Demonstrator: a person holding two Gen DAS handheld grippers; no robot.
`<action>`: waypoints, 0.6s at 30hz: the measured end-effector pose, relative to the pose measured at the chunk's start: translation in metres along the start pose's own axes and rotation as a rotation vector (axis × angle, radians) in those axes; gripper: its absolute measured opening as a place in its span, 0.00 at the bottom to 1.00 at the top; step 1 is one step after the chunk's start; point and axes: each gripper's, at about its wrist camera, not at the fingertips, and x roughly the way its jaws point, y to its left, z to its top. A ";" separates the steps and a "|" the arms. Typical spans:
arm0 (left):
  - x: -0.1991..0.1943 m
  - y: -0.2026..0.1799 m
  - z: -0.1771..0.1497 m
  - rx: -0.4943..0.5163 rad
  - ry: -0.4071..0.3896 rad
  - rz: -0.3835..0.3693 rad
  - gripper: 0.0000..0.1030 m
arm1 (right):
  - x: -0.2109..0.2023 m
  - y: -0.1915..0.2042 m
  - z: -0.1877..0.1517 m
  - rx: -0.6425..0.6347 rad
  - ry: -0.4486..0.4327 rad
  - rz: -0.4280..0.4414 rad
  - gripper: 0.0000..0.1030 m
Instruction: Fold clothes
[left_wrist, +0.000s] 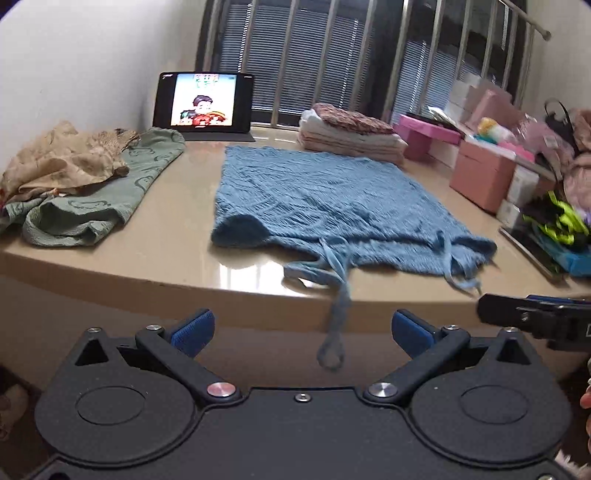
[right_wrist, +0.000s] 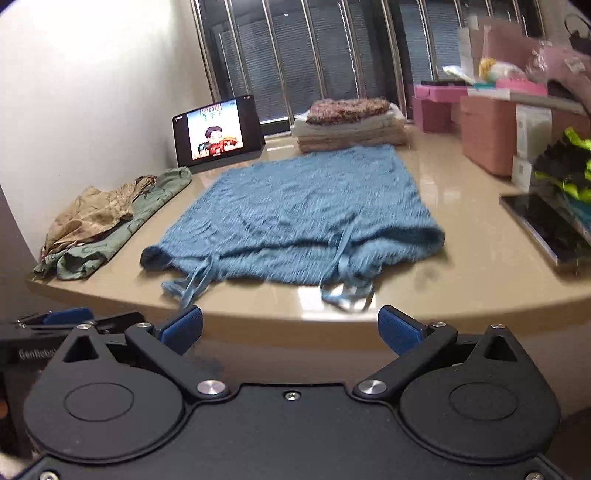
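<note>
A blue crinkled top (left_wrist: 325, 199) lies spread flat on the beige table (left_wrist: 177, 240), its thin straps toward the near edge; one strap (left_wrist: 338, 317) hangs over the edge. It also shows in the right wrist view (right_wrist: 295, 218). My left gripper (left_wrist: 303, 332) is open and empty, below and in front of the table edge, near the hanging strap. My right gripper (right_wrist: 290, 328) is open and empty, just before the table edge, near the right straps (right_wrist: 347, 295). The right gripper's tip shows in the left wrist view (left_wrist: 532, 317).
Crumpled green and tan clothes (left_wrist: 74, 184) lie at the left. A stack of folded clothes (left_wrist: 351, 133) sits behind the top. A tablet (left_wrist: 205, 103) stands at the back. Pink boxes (left_wrist: 484, 173) and clutter crowd the right, with a dark phone (right_wrist: 546, 229).
</note>
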 end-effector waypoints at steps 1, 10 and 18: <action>0.000 -0.001 0.000 0.009 0.001 0.001 1.00 | -0.001 0.000 -0.003 0.011 0.005 0.005 0.99; 0.009 -0.005 -0.003 0.019 0.048 0.001 1.00 | -0.002 -0.003 -0.005 0.018 0.023 0.000 0.99; 0.012 0.002 -0.005 -0.010 0.072 0.006 1.00 | 0.005 0.008 -0.005 -0.019 0.058 0.008 0.99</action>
